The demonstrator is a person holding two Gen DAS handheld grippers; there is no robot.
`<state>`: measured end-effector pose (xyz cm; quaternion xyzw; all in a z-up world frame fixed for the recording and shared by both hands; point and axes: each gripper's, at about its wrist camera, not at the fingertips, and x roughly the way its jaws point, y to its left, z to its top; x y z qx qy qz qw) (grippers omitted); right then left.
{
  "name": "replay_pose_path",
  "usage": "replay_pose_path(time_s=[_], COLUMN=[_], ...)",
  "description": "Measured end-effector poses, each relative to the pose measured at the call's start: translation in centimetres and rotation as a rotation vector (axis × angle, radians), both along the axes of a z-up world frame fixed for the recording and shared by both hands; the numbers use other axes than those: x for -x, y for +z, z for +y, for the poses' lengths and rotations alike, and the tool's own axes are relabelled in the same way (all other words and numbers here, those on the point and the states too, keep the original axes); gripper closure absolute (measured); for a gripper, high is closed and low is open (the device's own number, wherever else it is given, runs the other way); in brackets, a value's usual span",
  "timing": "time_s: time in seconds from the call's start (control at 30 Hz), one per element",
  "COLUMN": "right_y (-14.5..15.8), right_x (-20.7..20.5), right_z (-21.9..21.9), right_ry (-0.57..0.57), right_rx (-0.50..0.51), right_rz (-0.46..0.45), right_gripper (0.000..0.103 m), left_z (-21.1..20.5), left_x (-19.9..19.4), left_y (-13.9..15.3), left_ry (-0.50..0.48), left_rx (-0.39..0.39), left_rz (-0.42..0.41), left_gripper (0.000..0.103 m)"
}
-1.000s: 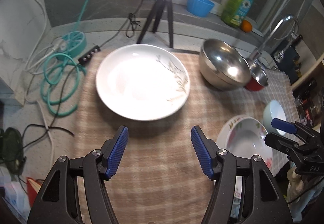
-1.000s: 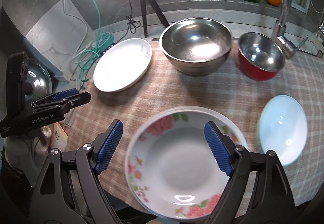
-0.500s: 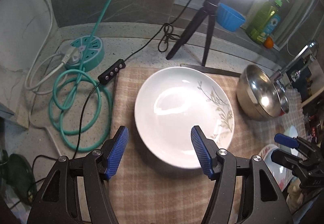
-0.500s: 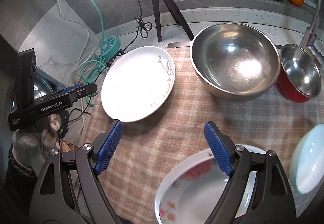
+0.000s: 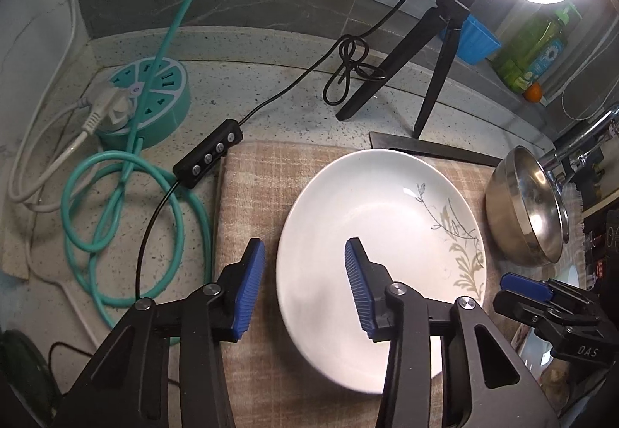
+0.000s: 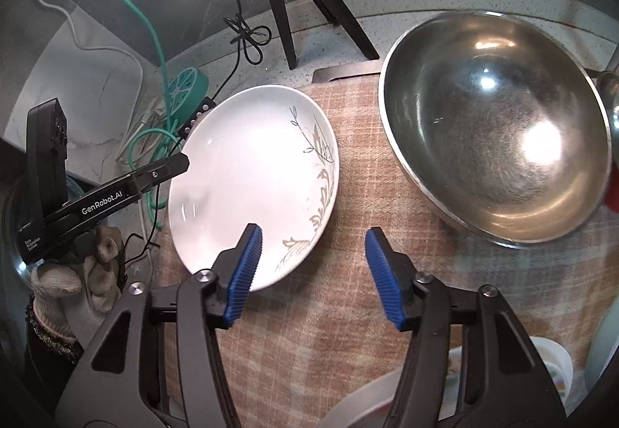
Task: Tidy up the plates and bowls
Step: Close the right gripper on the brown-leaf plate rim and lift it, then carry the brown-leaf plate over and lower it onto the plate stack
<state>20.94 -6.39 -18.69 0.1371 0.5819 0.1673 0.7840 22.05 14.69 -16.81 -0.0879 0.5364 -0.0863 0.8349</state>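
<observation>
A white plate [image 5: 367, 227] with a grey leaf print lies on the checked cloth [image 5: 251, 196]. My left gripper [image 5: 303, 273] hangs over its left rim, which lies between the closing jaws; the pads are not pressing on it. My right gripper [image 6: 312, 258] straddles the right rim of the plate [image 6: 240, 173], its jaws also closing without touching. To the right stands a large steel bowl [image 6: 495, 134]. A floral bowl [image 6: 549, 362] peeks in at the bottom edge.
A ring light tripod [image 5: 437, 72] stands behind the plate. A teal power strip [image 5: 151, 99], coiled cables [image 5: 116, 215] and an inline switch [image 5: 209, 153] lie left of the cloth. A faucet [image 5: 580, 145], soap bottle [image 5: 537, 45] and blue cup [image 5: 476, 37] are at the back right.
Both grippers have moved left and down onto the white plate, and both pairs of jaws have narrowed. The floral bowl has slid to the bottom edge of the right wrist view.
</observation>
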Motion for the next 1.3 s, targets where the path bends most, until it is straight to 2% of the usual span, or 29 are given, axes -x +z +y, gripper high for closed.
replay_pose_path(time_s=[0.17,0.27,0.33,0.47,0.83,1.3], right_y=[-1.3,-1.9,-2.3,-2.7,-2.8,-1.6], right_x=[-1.0,-1.4,-1.7,-2.1,-2.1,0.0], right_z=[0.4,0.5,0.6,0.8,2.1,2.1], right_ry=[-0.006,-0.007,-0.007,0.000,0.030,0.068], right_rx=[0.001,-0.002,-0.004,0.000,0.042,0.041], right_rz=[0.036,0.053,0.063,0.075,0.083,0.059], right_gripper=[0.059,0.070,0.073,0.087,0.088,0.088], left_z=[0.5,0.4,0.3,0.1,0.2,-0.7], left_x=[-0.8,-1.1,-1.3,-1.3,-1.0,2.1], left_y=[-0.7,-1.1,-1.5,-1.7,-1.4,0.7], left_ry=[0.005,-0.004,-0.009,-0.015,-0.012,-0.005], left_rx=[0.010,0.011,0.015,0.007,0.017,0.001], left_rz=[0.018,0.029,0.035,0.036,0.034,-0.006], left_gripper=[0.071,0.075,0.081,0.082,0.084,0.084])
